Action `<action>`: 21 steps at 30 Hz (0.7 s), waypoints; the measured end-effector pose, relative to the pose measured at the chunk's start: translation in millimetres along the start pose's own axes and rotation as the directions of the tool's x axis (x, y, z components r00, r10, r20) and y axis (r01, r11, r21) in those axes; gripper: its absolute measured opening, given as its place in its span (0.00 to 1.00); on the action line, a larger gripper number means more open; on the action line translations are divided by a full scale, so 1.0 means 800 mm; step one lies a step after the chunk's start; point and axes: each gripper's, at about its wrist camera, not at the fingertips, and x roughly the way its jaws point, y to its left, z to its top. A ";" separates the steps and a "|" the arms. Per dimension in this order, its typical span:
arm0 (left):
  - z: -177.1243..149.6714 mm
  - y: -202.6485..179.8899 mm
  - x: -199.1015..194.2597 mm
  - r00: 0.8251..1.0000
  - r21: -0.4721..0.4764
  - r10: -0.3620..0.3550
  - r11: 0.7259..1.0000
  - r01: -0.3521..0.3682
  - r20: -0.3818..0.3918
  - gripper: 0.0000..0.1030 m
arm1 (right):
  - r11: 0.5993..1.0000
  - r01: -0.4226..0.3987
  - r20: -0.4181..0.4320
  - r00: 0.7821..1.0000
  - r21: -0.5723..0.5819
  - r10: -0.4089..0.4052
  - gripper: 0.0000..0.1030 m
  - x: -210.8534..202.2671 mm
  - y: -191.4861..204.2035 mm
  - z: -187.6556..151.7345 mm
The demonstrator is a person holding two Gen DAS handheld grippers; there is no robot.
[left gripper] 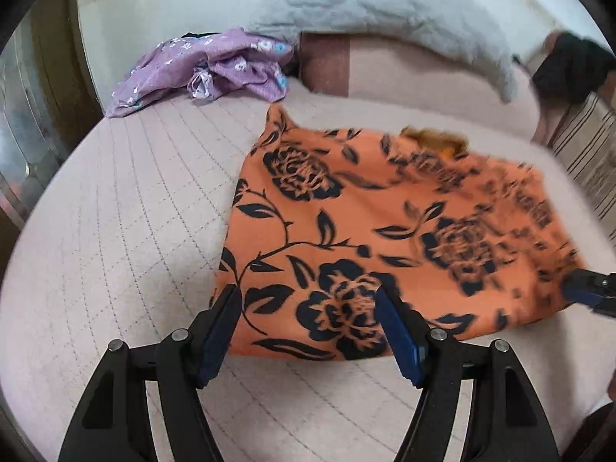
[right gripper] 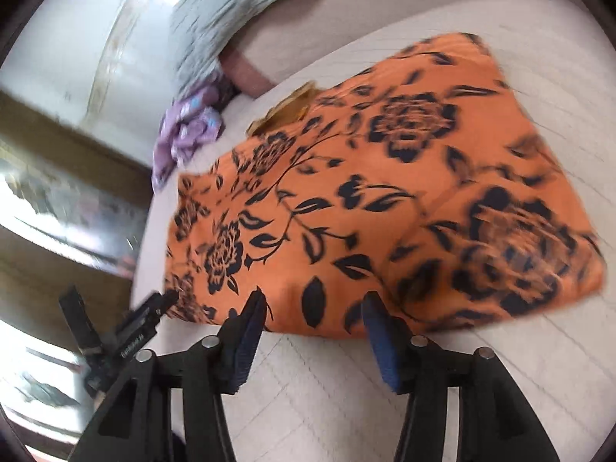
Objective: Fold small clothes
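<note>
Blue-padded jaws of my left gripper (left gripper: 308, 312) stand apart over the near edge of the orange cloth with black flowers (left gripper: 385, 231), gripping nothing. My right gripper (right gripper: 313, 323) is open too, empty at the same hem. Cloth lies flat, seemingly already doubled, centre frame on the pale quilted bed (left gripper: 115, 231); I'd say another fold remains. Both tools tilt downward. Crumpled purple floral garment (left gripper: 200, 69), upper left, waits untouched.

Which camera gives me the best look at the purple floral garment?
The left wrist view: the purple floral garment lies sharp and unobstructed, crumpled at the far side of the bed. The right wrist view shows it only as a small, blurred heap.
</note>
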 end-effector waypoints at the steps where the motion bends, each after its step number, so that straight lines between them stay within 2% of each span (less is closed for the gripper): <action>1: 0.000 0.003 -0.003 0.999 -0.022 -0.035 0.999 0.035 -0.002 0.71 | 0.999 -0.019 0.012 1.000 0.033 0.019 0.58 -0.011 -0.009 -0.001; 2: -0.001 0.003 -0.002 0.998 -0.045 -0.067 0.997 0.067 -0.011 0.71 | 0.998 -0.032 0.019 0.999 0.057 0.031 0.59 -0.022 -0.014 -0.002; 5: -0.018 0.011 0.000 0.975 -0.175 -0.210 0.965 0.195 -0.073 0.75 | 0.976 -0.122 0.051 0.992 0.183 0.114 0.64 -0.054 -0.043 -0.009; 6: -0.024 0.015 0.005 0.961 -0.225 -0.259 0.946 0.231 -0.101 0.76 | 0.962 -0.154 0.070 0.988 0.227 0.141 0.64 -0.061 -0.053 -0.016; 7: -0.030 0.019 0.012 0.938 -0.291 -0.315 0.919 0.265 -0.141 0.76 | 0.948 -0.167 0.084 0.985 0.271 0.149 0.65 -0.065 -0.063 -0.023; 9: -0.039 0.023 0.020 0.919 -0.363 -0.357 0.889 0.279 -0.169 0.76 | 0.924 -0.170 0.095 0.985 0.342 0.146 0.67 -0.067 -0.079 -0.037; 10: -0.041 0.028 0.025 0.916 -0.403 -0.365 0.872 0.276 -0.163 0.76 | 0.911 -0.169 0.097 0.985 0.375 0.143 0.67 -0.066 -0.085 -0.043; 12: -0.044 0.036 0.029 0.924 -0.453 -0.355 0.853 0.258 -0.142 0.76 | 0.889 -0.154 0.092 0.988 0.432 0.126 0.67 -0.056 -0.094 -0.051; 14: -0.042 0.045 0.037 0.926 -0.503 -0.362 0.824 0.262 -0.110 0.76 | 0.883 -0.141 0.086 0.990 0.448 0.115 0.67 -0.051 -0.099 -0.049; 16: -0.041 0.055 0.048 0.920 -0.563 -0.385 0.778 0.279 -0.078 0.77 | 0.876 -0.143 0.095 0.989 0.461 0.112 0.67 -0.044 -0.102 -0.044; 19: -0.037 0.068 0.056 0.920 -0.632 -0.392 0.715 0.299 -0.009 0.77 | 0.856 -0.135 0.133 0.988 0.499 0.078 0.67 -0.037 -0.116 -0.039; 21: -0.036 0.075 0.060 0.919 -0.661 -0.393 0.683 0.310 0.025 0.77 | 0.849 -0.150 0.166 0.983 0.507 0.075 0.67 -0.038 -0.124 -0.034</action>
